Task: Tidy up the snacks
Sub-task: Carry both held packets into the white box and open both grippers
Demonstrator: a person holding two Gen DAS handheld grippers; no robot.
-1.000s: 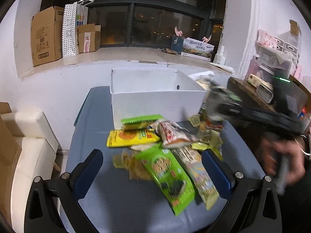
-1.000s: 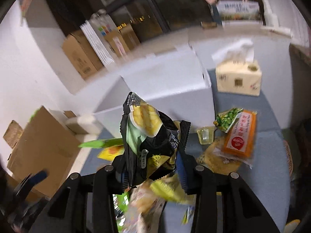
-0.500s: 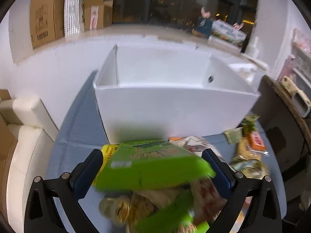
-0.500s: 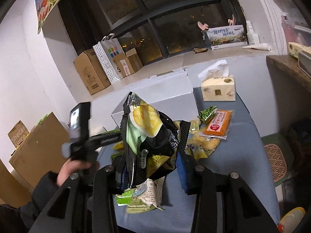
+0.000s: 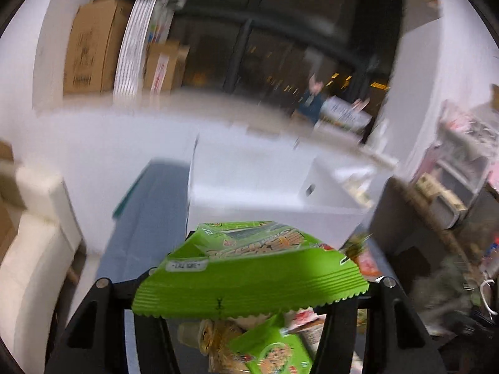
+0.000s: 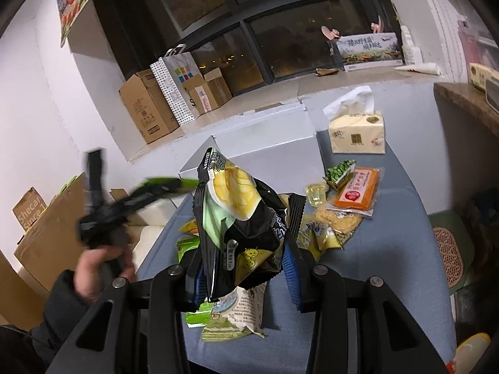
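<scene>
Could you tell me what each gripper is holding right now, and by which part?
The right gripper clamps the black chip bag near its bottom; the left gripper, jaws closing, carries the green snack packet by its crimped end.

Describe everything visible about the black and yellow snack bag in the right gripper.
The black and yellow snack bag is glossy crinkled film with a yellow picture panel, a pale green patch, white print and crimped, serrated end seals. It stands roughly upright, lifted off the table, its lower half pinched between the right gripper pads, top seal leaning left. Below it lie other packets.
</scene>
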